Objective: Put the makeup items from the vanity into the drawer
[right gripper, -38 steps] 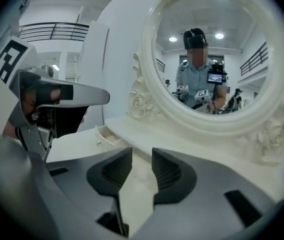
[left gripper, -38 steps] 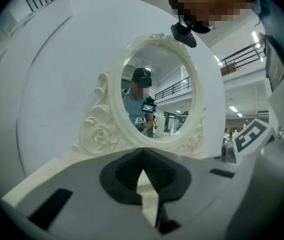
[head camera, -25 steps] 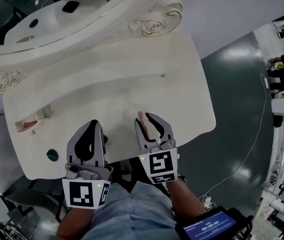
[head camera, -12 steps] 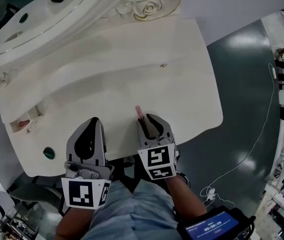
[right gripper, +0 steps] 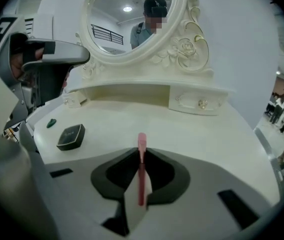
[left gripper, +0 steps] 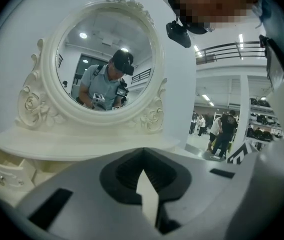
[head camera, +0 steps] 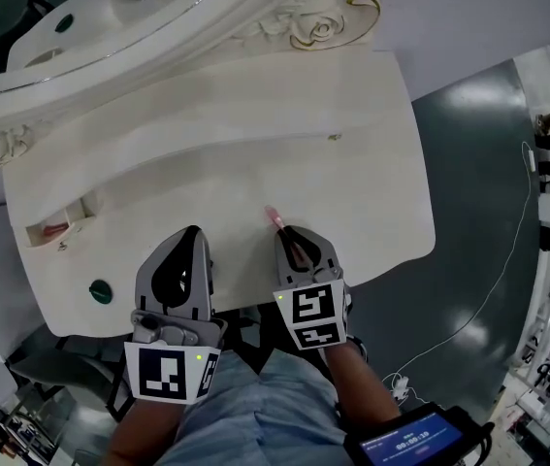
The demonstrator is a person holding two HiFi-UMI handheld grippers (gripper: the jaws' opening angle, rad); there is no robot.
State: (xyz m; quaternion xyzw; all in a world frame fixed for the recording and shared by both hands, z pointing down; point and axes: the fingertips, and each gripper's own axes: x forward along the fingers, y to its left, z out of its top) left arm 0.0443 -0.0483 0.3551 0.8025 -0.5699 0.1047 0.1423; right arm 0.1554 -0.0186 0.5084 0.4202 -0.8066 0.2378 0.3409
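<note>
A thin pink makeup stick (right gripper: 141,171) lies between the jaws of my right gripper (right gripper: 140,154), which are closing on it. Its pink tip (head camera: 273,216) pokes out ahead of that gripper (head camera: 290,235) over the white vanity top (head camera: 352,192). My left gripper (head camera: 192,233) hovers beside it to the left, shut with nothing in it (left gripper: 143,156). A black compact (right gripper: 71,136) and a small green item (head camera: 100,291) rest on the top near the front left. The small left drawer (head camera: 56,229) stands open with something red inside.
An ornate oval mirror (left gripper: 106,64) rises at the back of the vanity. A closed drawer with a clear knob (right gripper: 200,104) sits at the back right. Grey floor with a white cable (head camera: 488,289) lies to the right of the table.
The right gripper's jaws have narrowed around the pink stick. Both grippers have stayed near the front edge while the view shifted a little.
</note>
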